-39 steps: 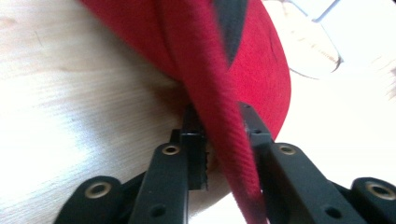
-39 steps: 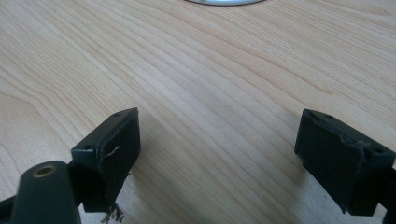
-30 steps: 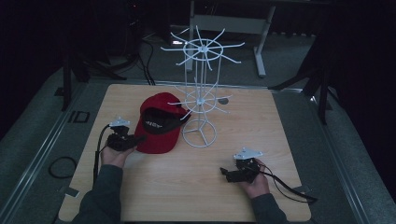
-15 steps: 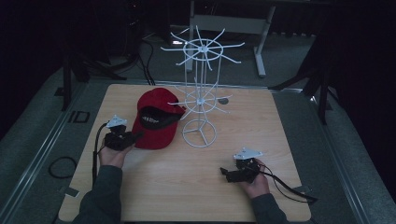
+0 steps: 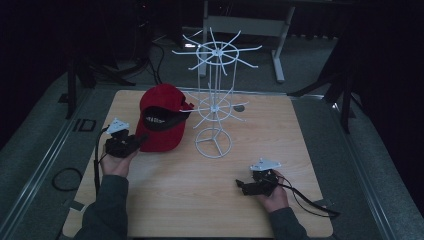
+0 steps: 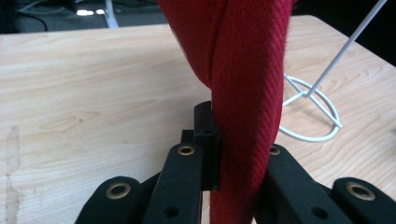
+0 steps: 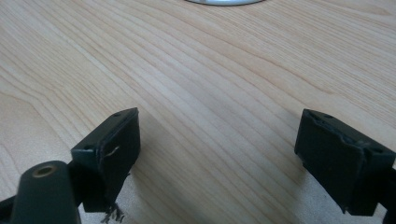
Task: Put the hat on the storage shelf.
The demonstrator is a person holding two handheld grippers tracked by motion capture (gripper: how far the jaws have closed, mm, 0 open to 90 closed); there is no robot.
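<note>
— Left gripper [image 5: 136,143] first: what has it got?
— Its 2 jaws are clamped on the brim of the red cap [image 5: 161,120], which rises just ahead of it, off the table [image 5: 165,200].
— What stands beyond the cap?
— A white wire rack [image 5: 214,107], right against the cap's far side, its ring base [image 6: 312,109] just past the brim.
— And the right gripper [image 5: 241,186]?
— Well apart, low over bare wood, jaws spread wide, holding nothing.

The cap [image 6: 247,93] is red ribbed cloth, the table [image 5: 165,200] pale matt grained wood, the stand [image 5: 214,105] thin white-coated wire.
</note>
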